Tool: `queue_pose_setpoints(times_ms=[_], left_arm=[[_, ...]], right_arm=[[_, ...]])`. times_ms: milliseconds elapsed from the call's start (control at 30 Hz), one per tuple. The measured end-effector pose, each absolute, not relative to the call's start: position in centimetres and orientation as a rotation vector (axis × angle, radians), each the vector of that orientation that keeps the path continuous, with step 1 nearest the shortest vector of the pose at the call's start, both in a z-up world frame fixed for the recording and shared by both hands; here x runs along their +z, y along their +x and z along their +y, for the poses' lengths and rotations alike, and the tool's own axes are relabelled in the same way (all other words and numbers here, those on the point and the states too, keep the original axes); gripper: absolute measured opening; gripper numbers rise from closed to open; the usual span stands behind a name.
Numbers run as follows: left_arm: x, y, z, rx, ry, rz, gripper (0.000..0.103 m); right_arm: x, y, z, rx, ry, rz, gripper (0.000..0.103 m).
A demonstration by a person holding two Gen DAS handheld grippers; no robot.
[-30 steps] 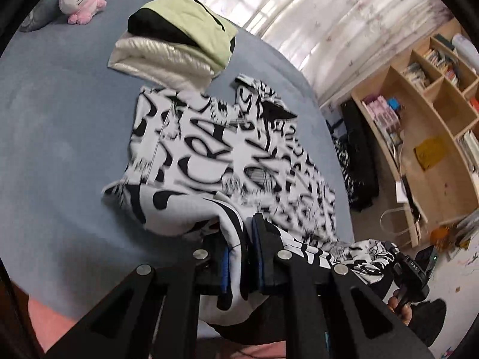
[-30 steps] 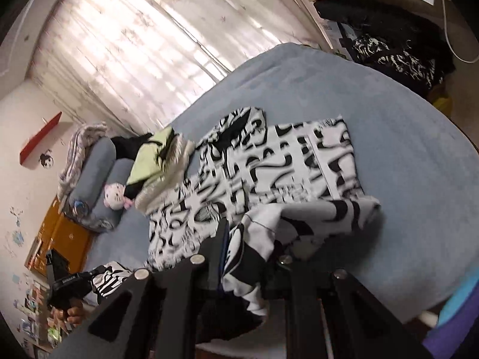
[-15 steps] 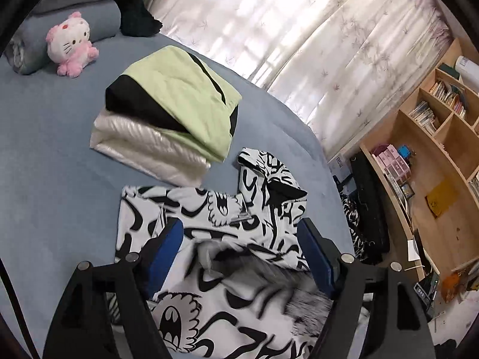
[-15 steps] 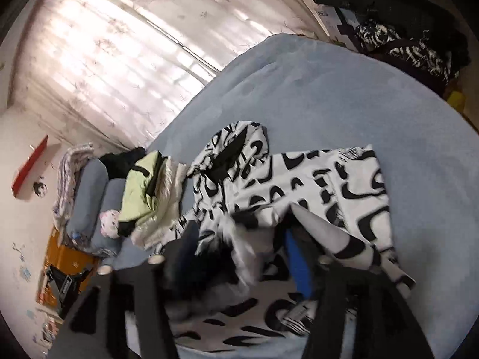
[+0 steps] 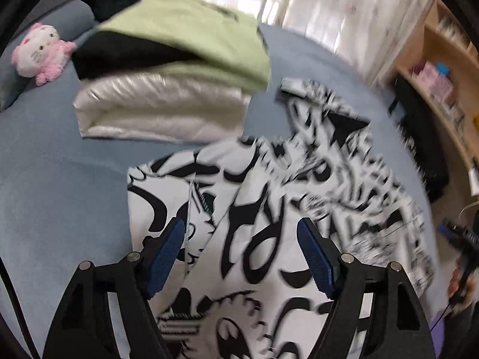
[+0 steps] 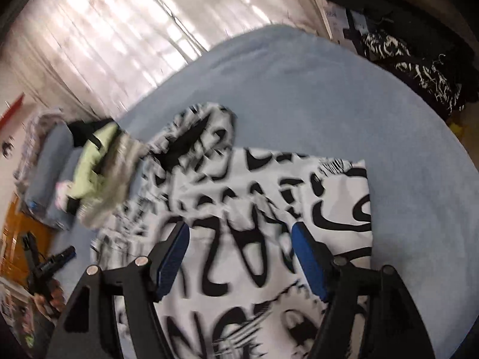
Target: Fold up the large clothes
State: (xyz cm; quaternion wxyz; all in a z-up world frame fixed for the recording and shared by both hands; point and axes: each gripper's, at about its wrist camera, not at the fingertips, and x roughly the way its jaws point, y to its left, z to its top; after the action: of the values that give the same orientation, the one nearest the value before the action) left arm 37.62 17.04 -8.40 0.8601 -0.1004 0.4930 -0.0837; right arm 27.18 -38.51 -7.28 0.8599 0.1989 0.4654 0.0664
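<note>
The black-and-white graphic-print hoodie (image 5: 269,209) lies folded on the blue bed (image 5: 60,164). The left gripper (image 5: 241,254) and right gripper (image 6: 241,254) stand above it, jaws wide apart and holding nothing.

A second ago both grippers were clamped on bunched hem of the hoodie (image 5: 269,209), lifted over the bed (image 5: 60,179). Since then the left gripper (image 5: 242,254) and the right gripper (image 6: 239,257) let go and spread wide, with nothing between the blue pads (image 5: 167,251). The hem they carried was laid toward 12 o'clock over the body, so the hoodie lay doubled. Both cameras moved in closer above it, and the views blurred.
</note>
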Motion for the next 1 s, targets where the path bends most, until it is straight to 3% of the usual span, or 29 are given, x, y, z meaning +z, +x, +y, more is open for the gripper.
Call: queue_pose_setpoints(times_ms=[233, 367, 533, 600, 633, 667, 733, 767, 833, 1000], left_arm=[[-12.5, 39.8, 15.7, -0.201, -0.08, 1.119, 0.064], [-13.9, 40.5, 14.4, -0.232, -0.025, 1.154, 0.052], [-14.5, 41.3, 12.7, -0.254, 0.027, 1.158, 0.049], [-14.6, 41.6, 12.2, -0.252, 0.046, 1.161, 0.038], [-14.6, 41.6, 11.9, -0.244, 0.06, 1.16, 0.031], [-14.6, 41.6, 11.6, -0.226, 0.085, 1.159, 0.03], [-14.4, 41.2, 10.8, -0.188, 0.142, 1.145, 0.017], [-14.1, 40.9, 10.5, -0.165, 0.169, 1.133, 0.009], [-13.1, 39.9, 10.1, -0.116, 0.203, 1.103, 0.005], [-8.2, 37.8, 10.8, -0.045, 0.18, 0.992, 0.003]], right_arm=[[-12.8, 30.0, -38.9, 0.131, 0.346, 1.104, 0.071], [-14.6, 31.2, -38.4, 0.157, 0.314, 1.143, 0.071], [-15.2, 31.7, -37.5, 0.17, 0.251, 1.138, 0.072], [-15.1, 31.8, -37.4, 0.174, 0.245, 1.134, 0.07], [-15.0, 31.8, -37.3, 0.18, 0.242, 1.13, 0.063], [-15.0, 31.9, -37.1, 0.2, 0.245, 1.133, 0.04], [-15.2, 31.7, -36.2, 0.196, 0.212, 1.143, 0.023], [-15.1, 31.5, -35.7, 0.19, 0.185, 1.137, 0.018], [-14.5, 30.6, -35.1, 0.164, 0.137, 1.116, 0.01], [-10.4, 26.9, -35.8, 0.063, 0.148, 0.955, 0.005]])
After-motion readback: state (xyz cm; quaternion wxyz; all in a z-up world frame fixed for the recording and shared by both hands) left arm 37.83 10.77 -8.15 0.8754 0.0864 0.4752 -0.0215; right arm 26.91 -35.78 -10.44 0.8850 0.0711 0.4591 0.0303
